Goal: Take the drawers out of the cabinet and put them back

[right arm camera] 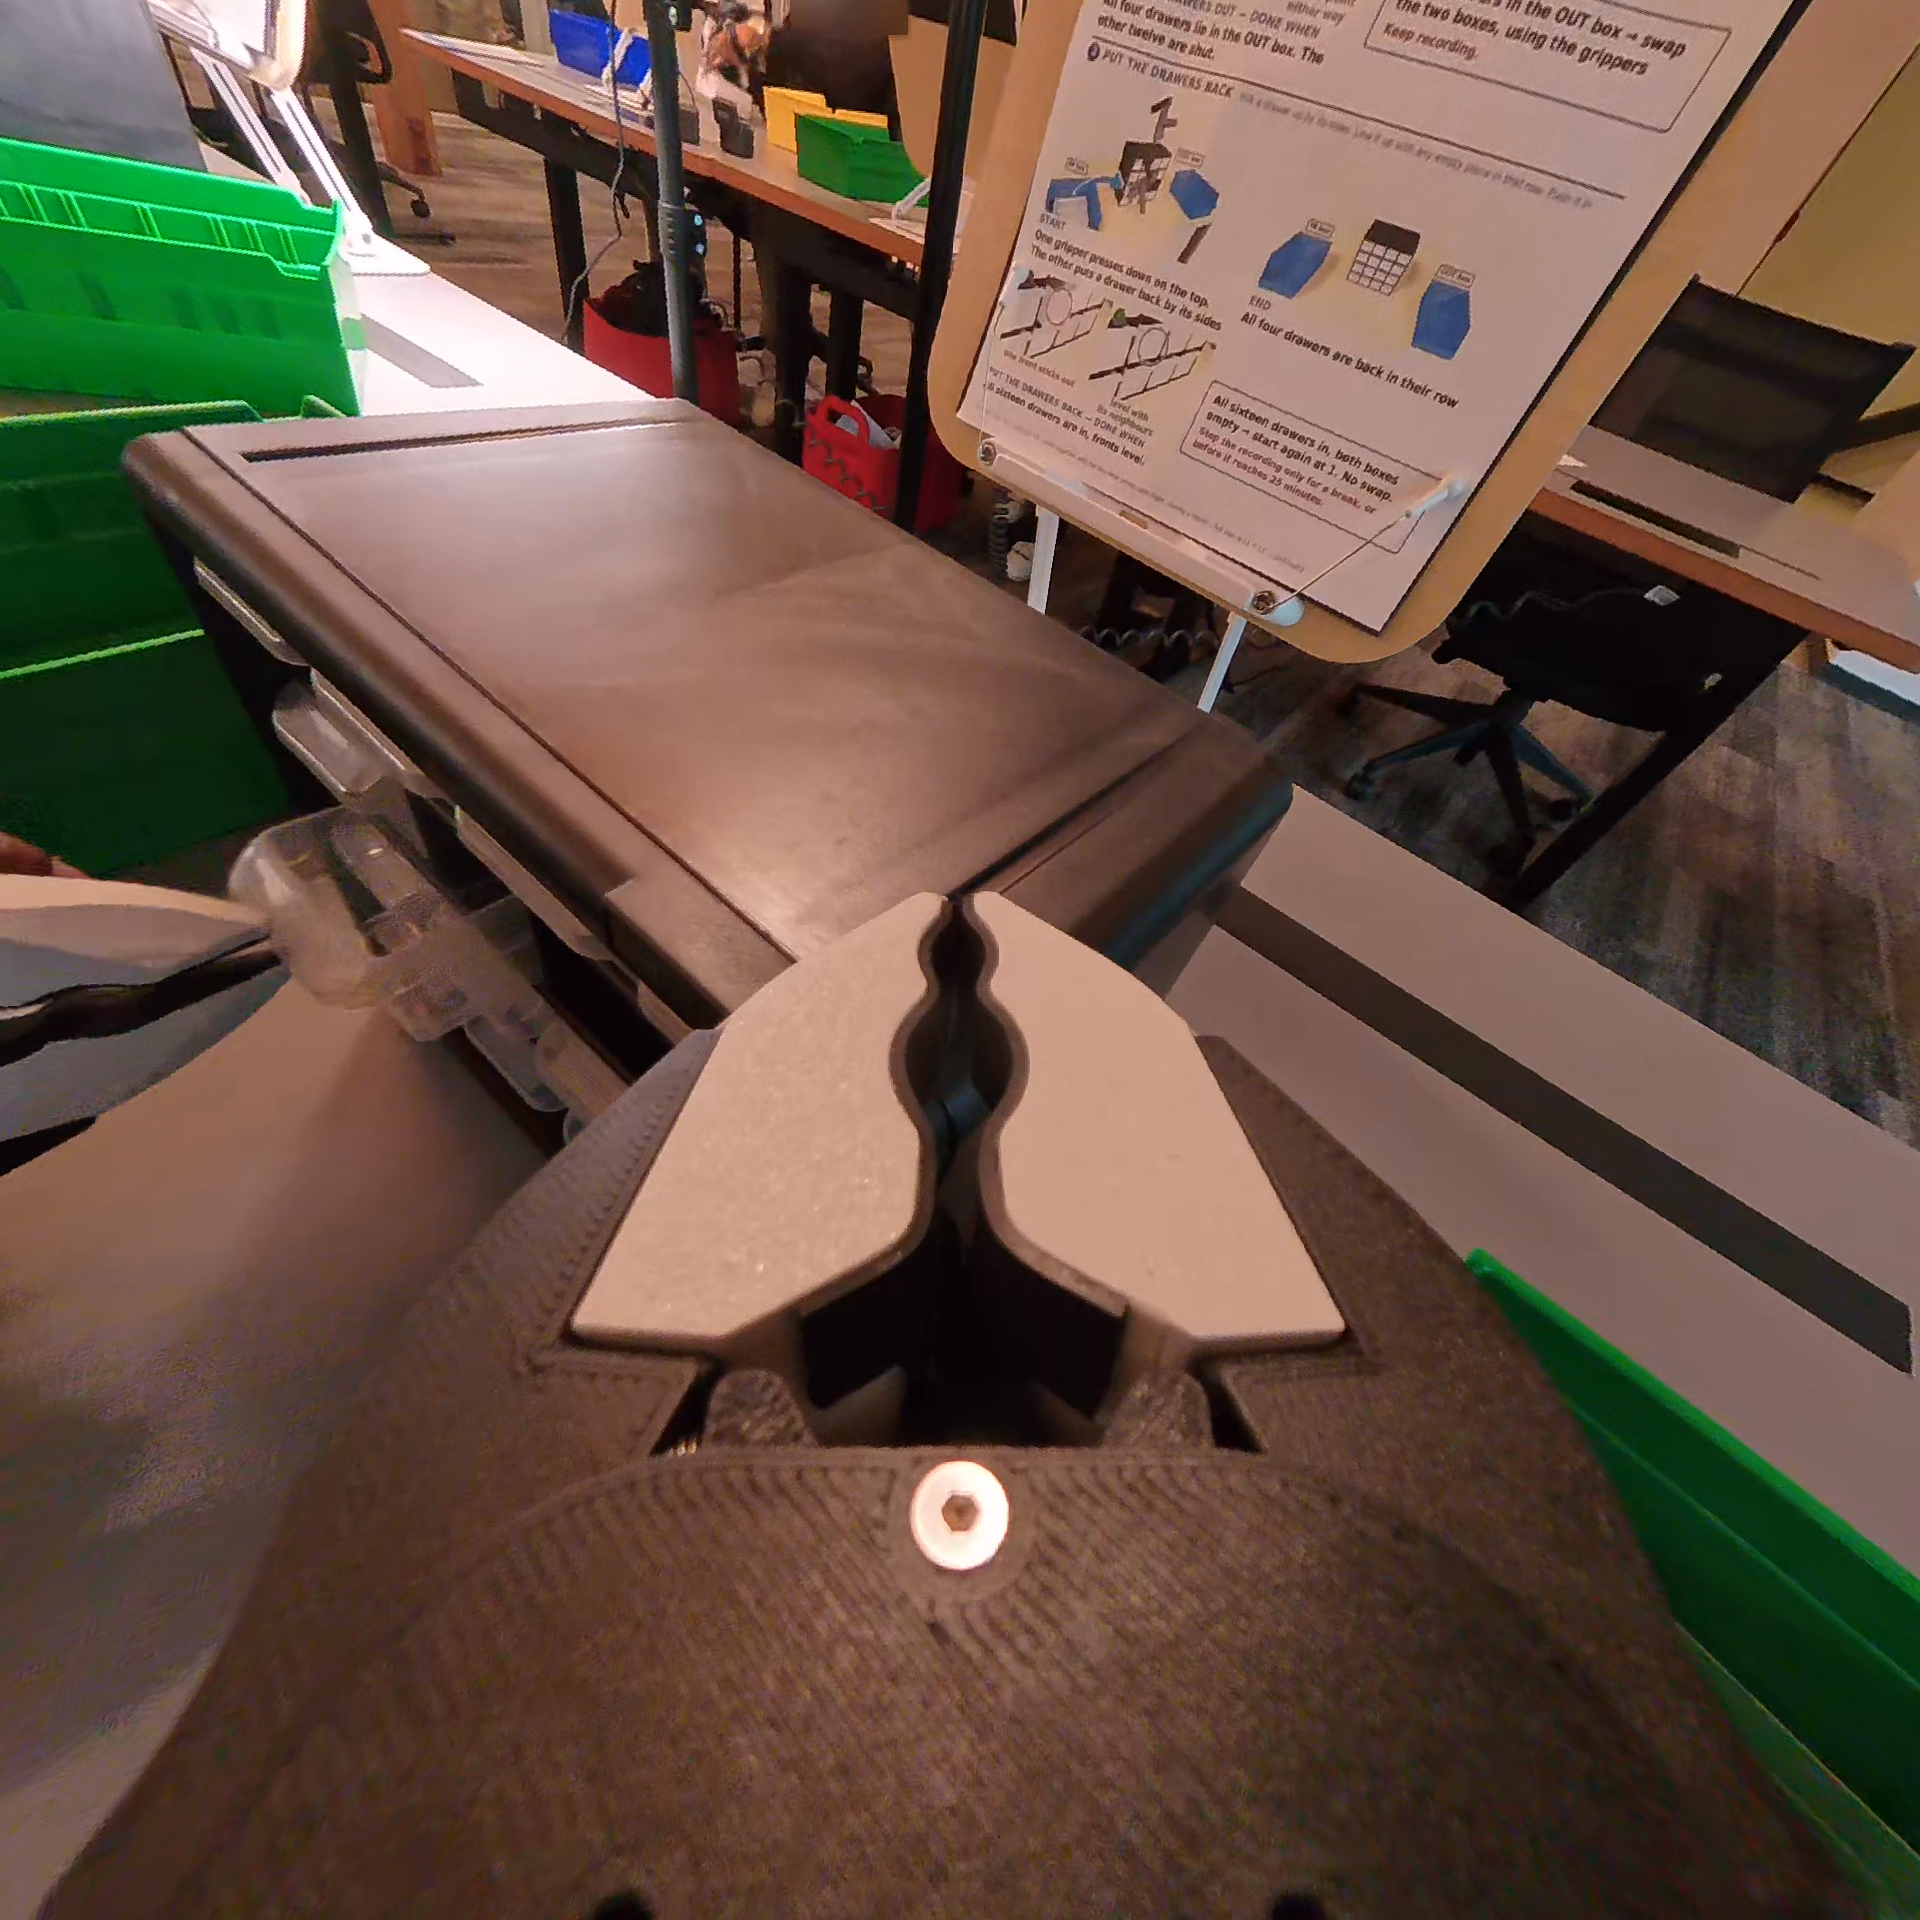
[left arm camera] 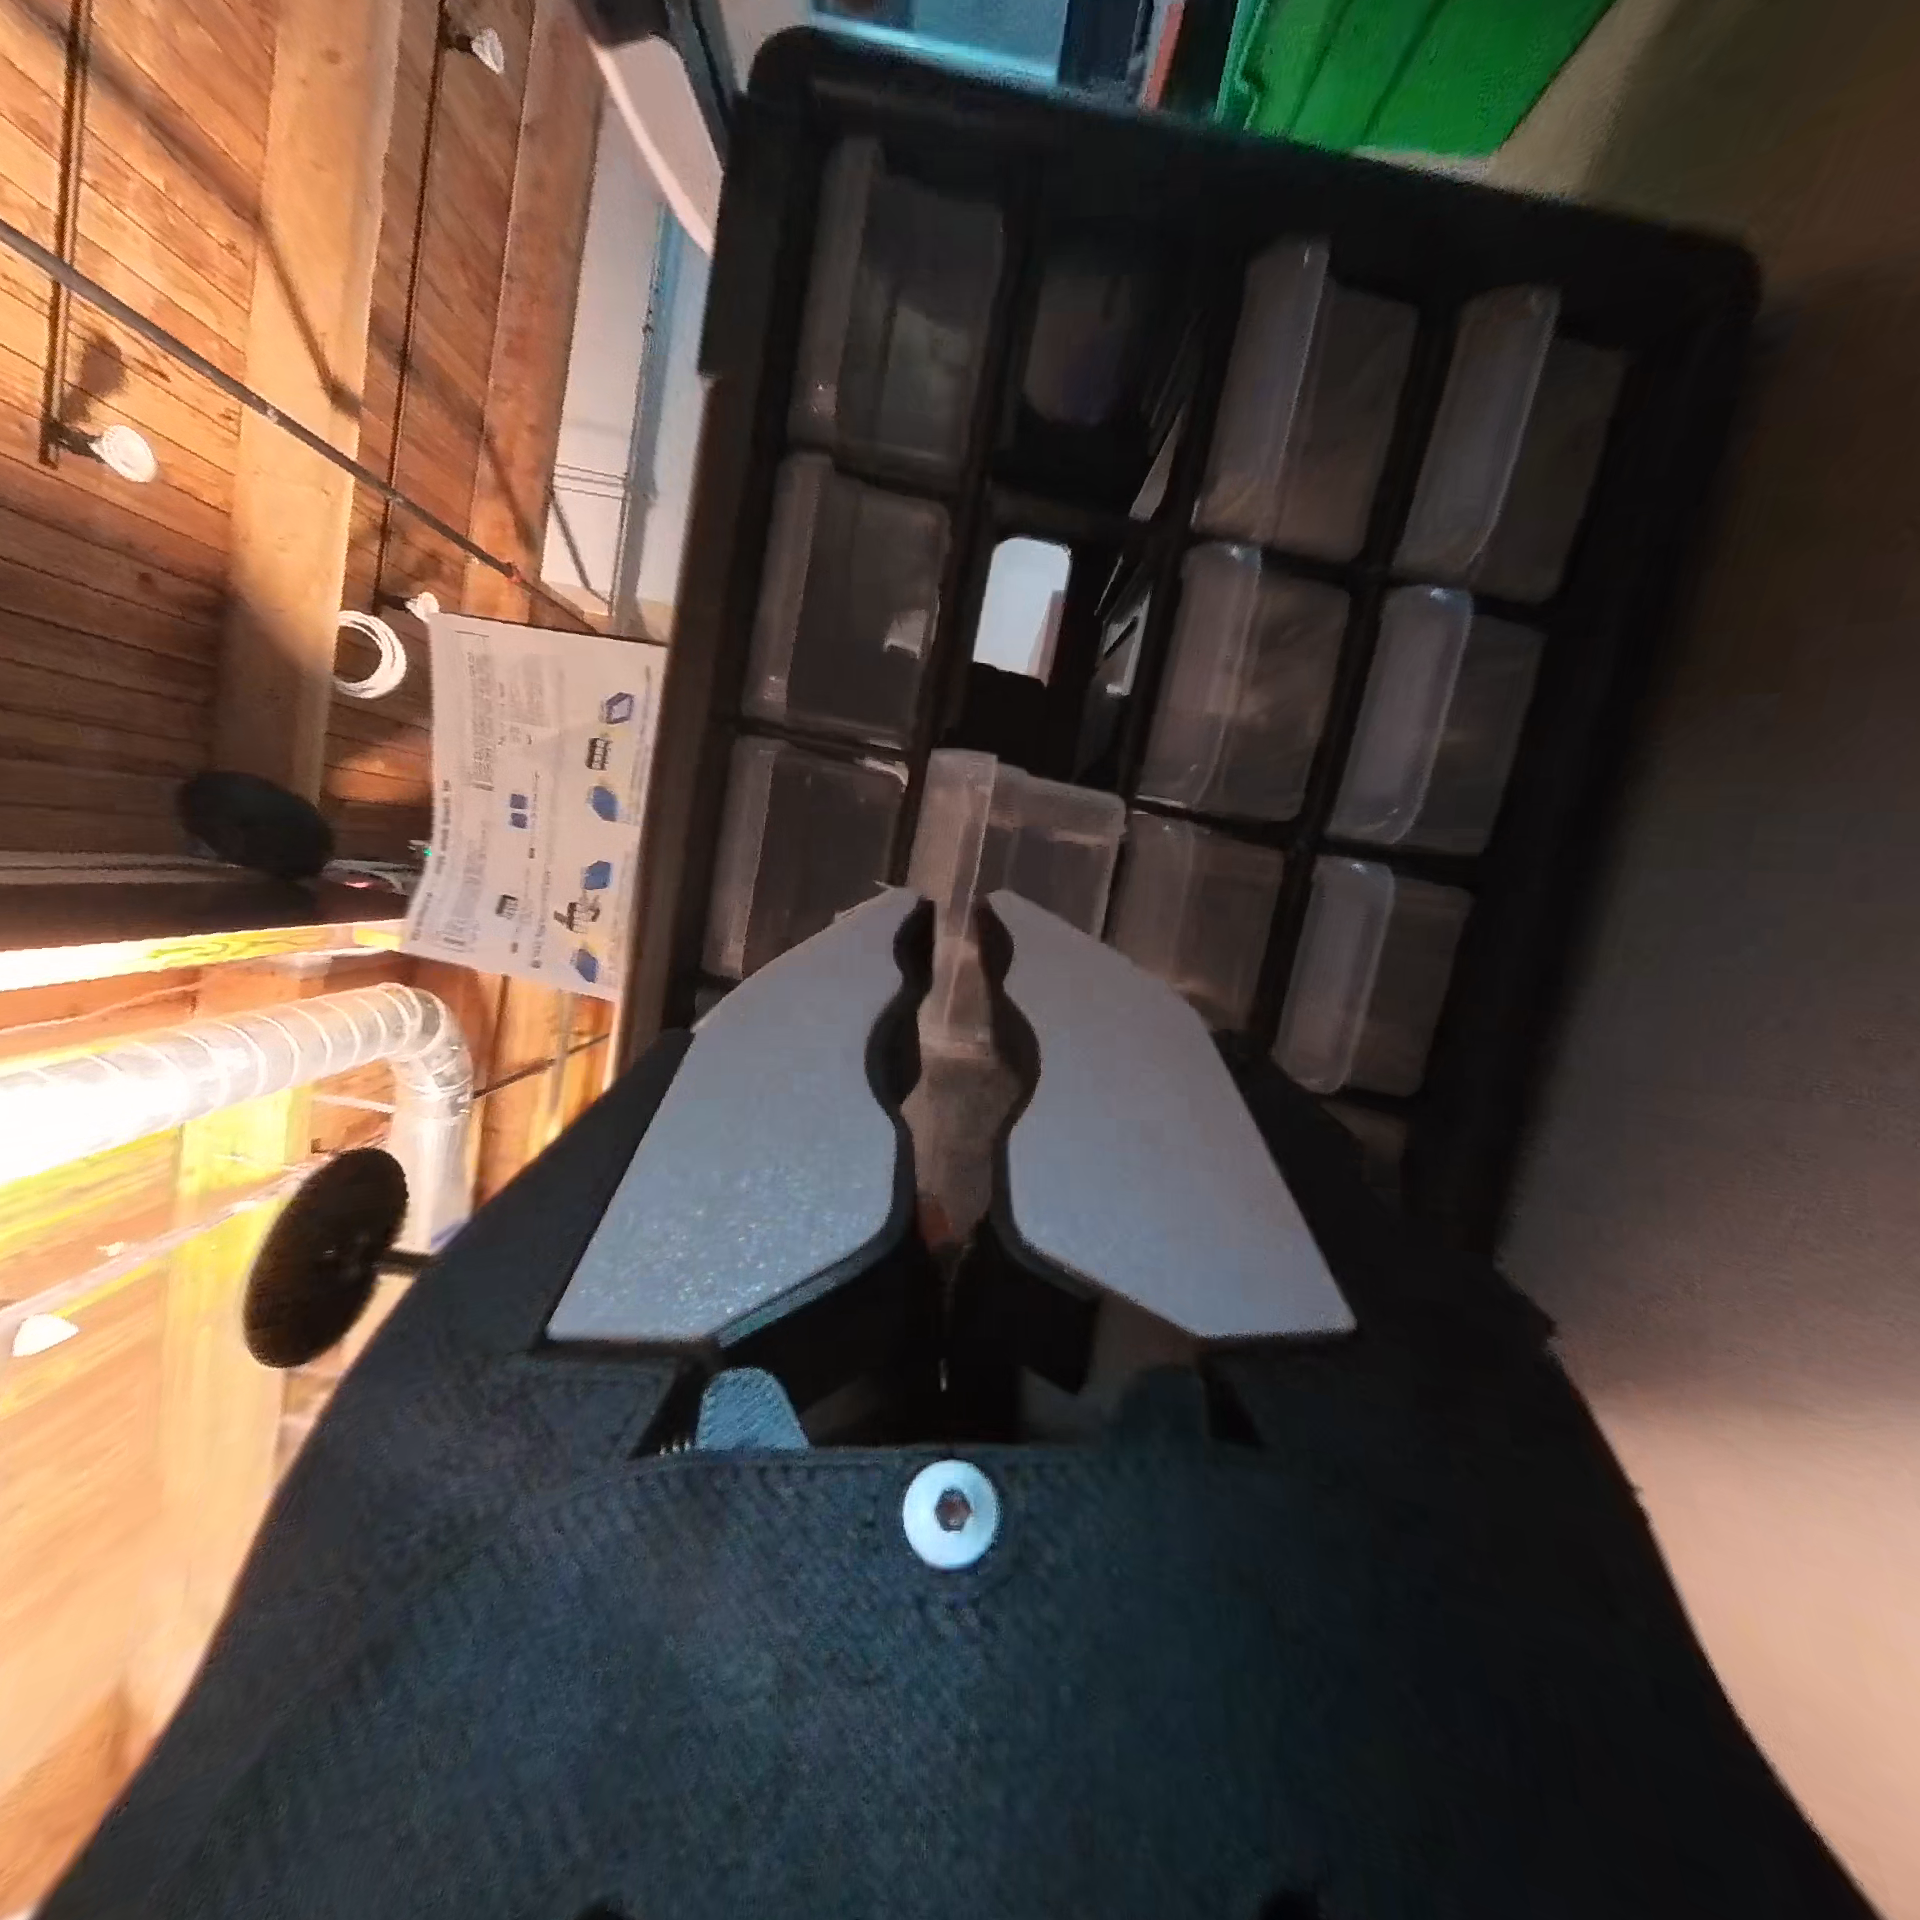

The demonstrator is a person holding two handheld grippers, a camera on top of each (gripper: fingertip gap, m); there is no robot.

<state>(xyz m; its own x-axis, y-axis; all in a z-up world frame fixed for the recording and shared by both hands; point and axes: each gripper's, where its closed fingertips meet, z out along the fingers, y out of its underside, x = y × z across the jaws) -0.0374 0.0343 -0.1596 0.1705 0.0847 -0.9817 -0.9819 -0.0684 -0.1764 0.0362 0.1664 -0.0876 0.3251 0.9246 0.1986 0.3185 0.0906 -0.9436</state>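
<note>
We have the left tongs (left arm camera: 954,920) clamped on the thin front handle of a clear drawer (left arm camera: 1023,847), which sits partly drawn out of the black cabinet (left arm camera: 1683,312) at the near end of a row whose other two slots in view already gape empty; the rows of neighbouring drawers on either side stay seated in their slots. The right tongs (right arm camera: 958,914) are pressed together, holding nothing, and rest at the near right corner of the cabinet's flat top, apparently steadying it on the pale desk (right arm camera: 1455,987). In the right wrist view the drawn drawer juts from the front at the left. We judge the drawer to be light, rigid, thin-walled plastic, smooth and rather slippery, and it looks empty as far as the blur allows. The handle tab is the natural hold for a straight pull, but it is narrow, so the drawer may swing or droop once free of its slot. For carrying or reinserting, its side walls would give us a squarer, surer grip. Green bins (right arm camera: 156,281) stand at the far left.
</note>
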